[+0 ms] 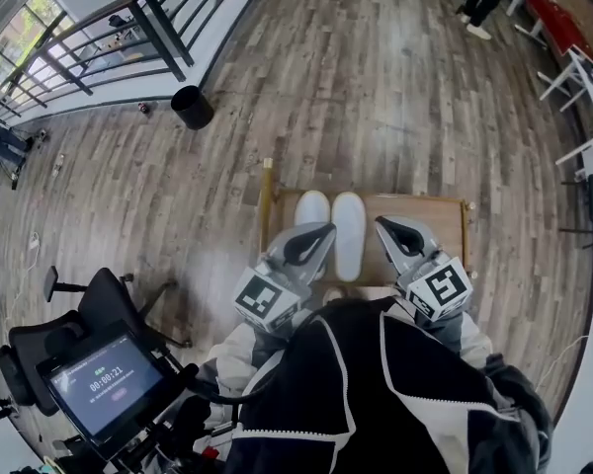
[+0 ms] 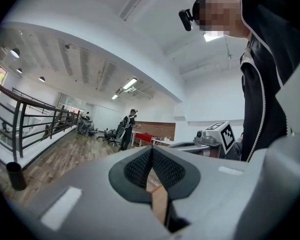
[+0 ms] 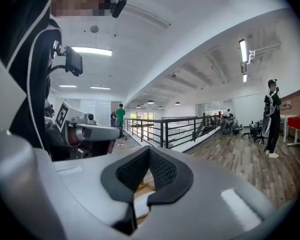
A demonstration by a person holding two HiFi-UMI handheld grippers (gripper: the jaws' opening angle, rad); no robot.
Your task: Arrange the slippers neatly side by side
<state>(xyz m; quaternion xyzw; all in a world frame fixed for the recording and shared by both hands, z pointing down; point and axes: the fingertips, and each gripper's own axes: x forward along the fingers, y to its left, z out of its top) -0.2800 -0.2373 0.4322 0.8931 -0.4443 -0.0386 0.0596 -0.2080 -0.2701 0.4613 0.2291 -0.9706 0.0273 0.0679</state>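
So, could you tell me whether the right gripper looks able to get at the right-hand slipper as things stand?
Probably yes. Nothing lies between the right gripper and the right-hand slipper on the wooden table. The gripper is shut and points across the room, so it must tip down and open first.

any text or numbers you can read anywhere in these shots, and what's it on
"00:00:21", as best it reads: pale timer digits on the dark tablet screen, lower left in the head view.
Small green line above those digits: too small to read.
The two black-and-white marker cubes: square patterns only, no letters.
Nothing else readable in any view.
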